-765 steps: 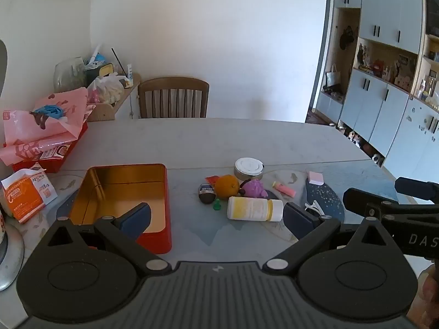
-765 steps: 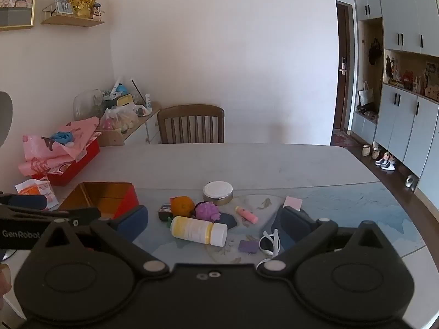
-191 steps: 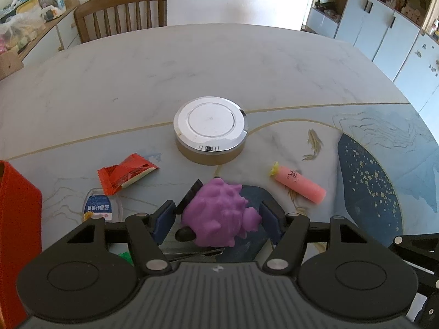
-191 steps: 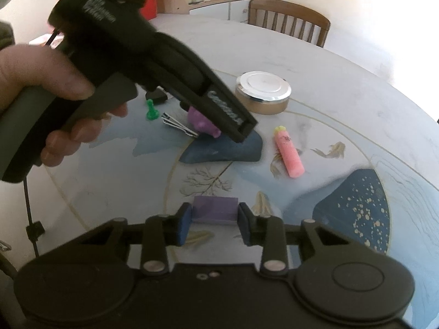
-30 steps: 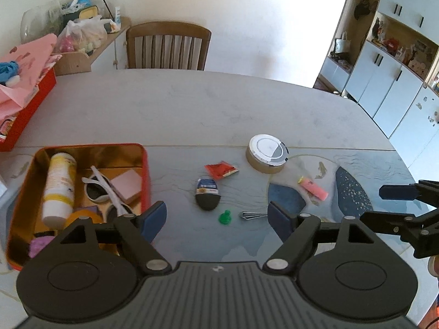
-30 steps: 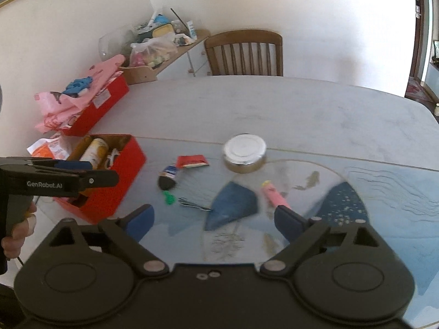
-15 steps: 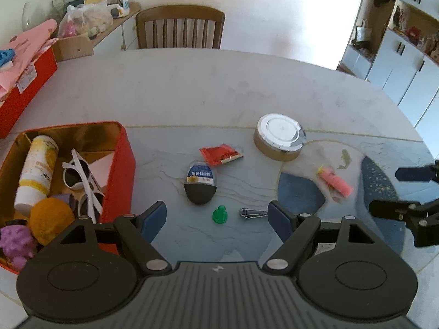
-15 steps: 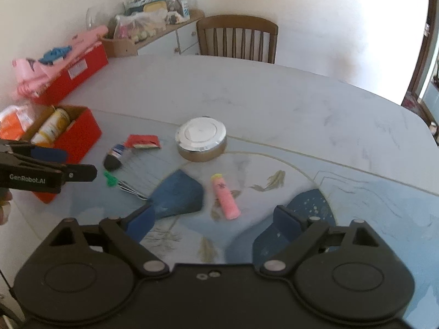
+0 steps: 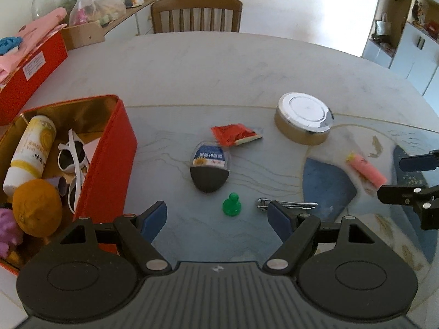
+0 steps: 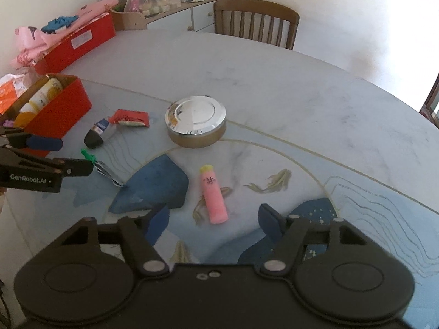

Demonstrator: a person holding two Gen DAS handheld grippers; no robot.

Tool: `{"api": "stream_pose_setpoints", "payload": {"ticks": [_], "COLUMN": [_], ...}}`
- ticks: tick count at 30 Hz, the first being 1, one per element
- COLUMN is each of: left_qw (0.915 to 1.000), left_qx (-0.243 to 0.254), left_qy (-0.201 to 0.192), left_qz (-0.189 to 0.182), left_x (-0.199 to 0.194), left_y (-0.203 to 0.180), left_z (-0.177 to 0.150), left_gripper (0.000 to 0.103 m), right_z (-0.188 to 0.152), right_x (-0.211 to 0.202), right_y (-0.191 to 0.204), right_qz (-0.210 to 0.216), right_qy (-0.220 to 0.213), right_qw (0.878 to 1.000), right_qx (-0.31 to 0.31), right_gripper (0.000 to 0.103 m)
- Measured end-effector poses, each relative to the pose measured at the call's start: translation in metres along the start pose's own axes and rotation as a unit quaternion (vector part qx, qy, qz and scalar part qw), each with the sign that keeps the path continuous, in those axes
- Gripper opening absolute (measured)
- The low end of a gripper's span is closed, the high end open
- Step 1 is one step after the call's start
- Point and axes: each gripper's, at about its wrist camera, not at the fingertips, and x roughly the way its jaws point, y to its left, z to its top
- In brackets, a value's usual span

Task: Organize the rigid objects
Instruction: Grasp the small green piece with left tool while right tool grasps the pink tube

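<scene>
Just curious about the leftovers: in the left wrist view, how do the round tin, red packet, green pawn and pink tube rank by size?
Largest to smallest:
1. Round tin
2. Red packet and pink tube look alike
3. Green pawn, though nearest the camera

Bottle [image 9: 28,153], sunglasses [image 9: 72,164] and orange [image 9: 37,207] are lying in the tin [image 9: 109,164]; pawn [image 9: 231,204] is standing between tin and nail clipper [image 9: 288,205].

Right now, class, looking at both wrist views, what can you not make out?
- Purple toy, left wrist view: cut off by the picture's edge.
- Nail clipper, left wrist view: one end behind the left gripper's finger.
- Label print on the dark oval case: too small to read.
- Red tin's contents, right wrist view: mostly hidden by its wall.
</scene>
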Motion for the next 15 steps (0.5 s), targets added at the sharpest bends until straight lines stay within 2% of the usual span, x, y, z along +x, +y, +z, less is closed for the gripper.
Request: {"api": "stream_pose_setpoints", "payload": {"ticks": [2, 7, 10, 12, 15], "left_qw": [1.0000, 0.9999, 1.0000, 1.0000, 0.9999], "left_qx": [-0.001, -0.013, -0.001, 0.006, 0.015], "left_qy": [0.001, 0.003, 0.000, -0.002, -0.005], "left_qz": [0.003, 0.007, 0.008, 0.004, -0.002], "left_x": [0.002, 0.006, 0.008, 0.008, 0.009], "left_y": [0.000, 0.003, 0.000, -0.002, -0.006], "left_z": [-0.002, -0.004, -0.004, -0.003, 0.000], "left_gripper": [0.074, 0.067, 0.061, 0.055, 0.041], "right_z": [0.001, 0.004, 0.006, 0.007, 0.008], "right_x": [0.004, 0.011, 0.017, 0.020, 0.023], "right_y": [-0.002, -0.002, 0.001, 0.002, 0.005], "right_qz": [0.002, 0.010, 0.009, 0.008, 0.006], "right_qy": [0.002, 0.006, 0.009, 0.010, 0.009], "right_qw": [1.000, 1.000, 1.000, 1.000, 0.999], "right_qx": [-0.001, -0.011, -0.023, -0.028, -0.037], "right_gripper": [0.065, 0.056, 0.049, 0.044, 0.037]}}
